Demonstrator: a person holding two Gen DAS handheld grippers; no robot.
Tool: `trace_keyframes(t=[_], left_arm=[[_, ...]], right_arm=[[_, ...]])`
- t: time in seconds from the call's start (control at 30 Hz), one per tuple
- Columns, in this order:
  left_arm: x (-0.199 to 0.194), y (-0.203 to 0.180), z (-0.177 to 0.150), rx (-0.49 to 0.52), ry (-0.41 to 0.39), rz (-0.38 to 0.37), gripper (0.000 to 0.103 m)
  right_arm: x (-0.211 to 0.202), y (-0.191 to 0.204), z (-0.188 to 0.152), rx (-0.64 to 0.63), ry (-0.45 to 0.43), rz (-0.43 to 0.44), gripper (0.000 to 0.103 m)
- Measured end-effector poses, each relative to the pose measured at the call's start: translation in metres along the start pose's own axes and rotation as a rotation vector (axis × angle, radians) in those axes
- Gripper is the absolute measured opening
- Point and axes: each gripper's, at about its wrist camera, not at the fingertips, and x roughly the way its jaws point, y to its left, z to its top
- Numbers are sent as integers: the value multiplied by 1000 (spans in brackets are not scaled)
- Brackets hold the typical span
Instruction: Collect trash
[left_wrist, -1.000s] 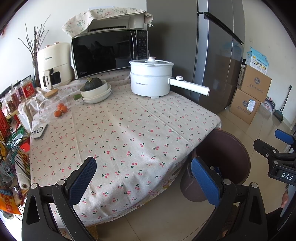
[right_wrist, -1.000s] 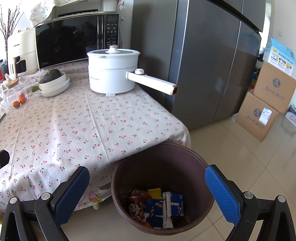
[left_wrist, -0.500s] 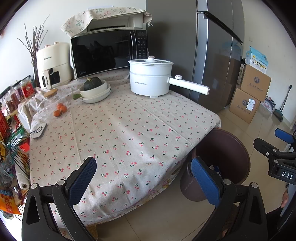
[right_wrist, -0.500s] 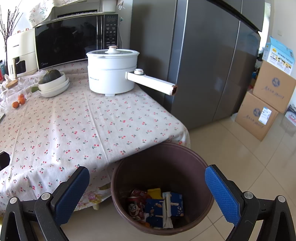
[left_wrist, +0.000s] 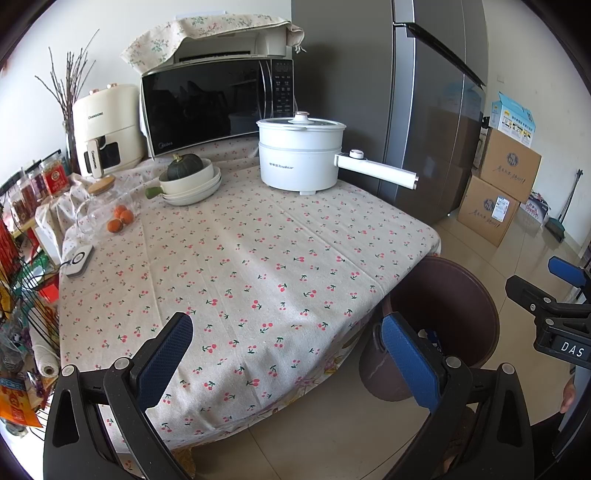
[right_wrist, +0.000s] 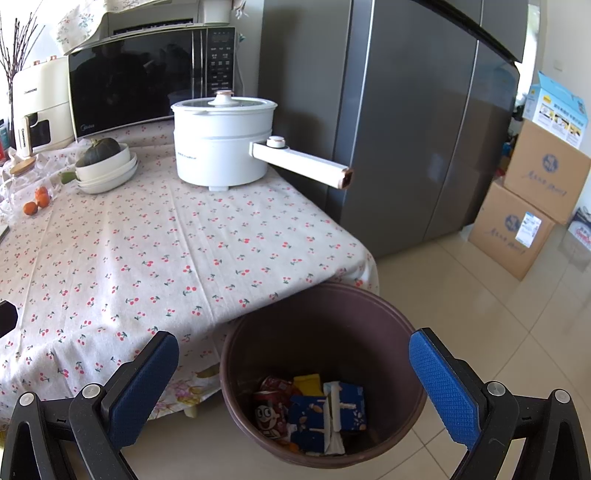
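A brown round bin (right_wrist: 321, 332) stands on the floor at the table's near corner, also in the left wrist view (left_wrist: 450, 306). Inside lie a red can (right_wrist: 271, 410), a blue carton (right_wrist: 325, 413) and a yellow wrapper (right_wrist: 308, 382). My right gripper (right_wrist: 295, 384) hangs open above the bin, its blue pads (right_wrist: 441, 384) wide apart and empty. My left gripper (left_wrist: 288, 354) is open over the table's front edge, holding nothing. The right gripper's tip (left_wrist: 565, 271) shows at the right edge of the left wrist view.
The table wears a cherry-print cloth (left_wrist: 240, 266). At its back stand a white electric pot (left_wrist: 301, 155) with a long handle, a microwave (left_wrist: 218, 107), stacked bowls with a squash (left_wrist: 190, 177), small oranges (left_wrist: 120, 219) and an air fryer (left_wrist: 105, 129). A grey fridge (right_wrist: 406, 110) and cardboard boxes (right_wrist: 532, 206) stand right.
The views have shifted very slightly; both grippers stay open and empty, and the trash in the bin has not moved.
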Motion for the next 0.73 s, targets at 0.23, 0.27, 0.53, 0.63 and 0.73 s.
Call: trace_keyframes(t=[0.23, 0.27, 0.53, 0.63, 0.73], left_arm=[[1, -1, -1, 1, 2, -1, 103], [1, 0, 0, 1, 1, -1, 103], [2, 0, -3, -3, 4, 8, 103], [1, 3, -4, -19, 1, -1, 103], [1, 5, -2, -17, 13, -14, 103]], right_arm=[[0, 0, 0, 0, 0, 1, 102], [0, 0, 0, 0, 0, 1, 102], [0, 0, 0, 0, 1, 0, 102], [0, 0, 0, -1, 1, 0, 102], [1, 1, -2, -6, 4, 4, 102]])
